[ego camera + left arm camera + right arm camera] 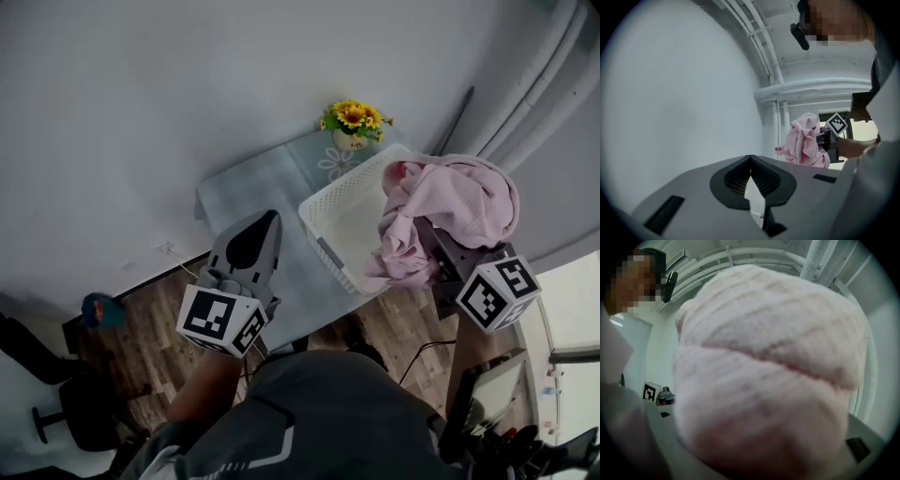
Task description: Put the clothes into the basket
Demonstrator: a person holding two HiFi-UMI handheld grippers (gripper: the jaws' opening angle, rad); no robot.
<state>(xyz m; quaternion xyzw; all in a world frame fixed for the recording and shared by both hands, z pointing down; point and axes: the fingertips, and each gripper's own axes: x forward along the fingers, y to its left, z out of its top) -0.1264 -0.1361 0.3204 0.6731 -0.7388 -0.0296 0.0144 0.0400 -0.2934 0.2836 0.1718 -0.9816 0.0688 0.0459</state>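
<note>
Overhead, the right gripper clamps a bunched pink garment, which hangs over the right rim of the white basket; the basket's left half lies bare; it stands on the table's right part; the left gripper, jaws pressed together on nothing, hovers over the table's near edge; the flower pot's print is too small to read.

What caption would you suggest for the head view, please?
Right gripper holds a pink garment up beside the white basket; left gripper shut and empty.
</note>
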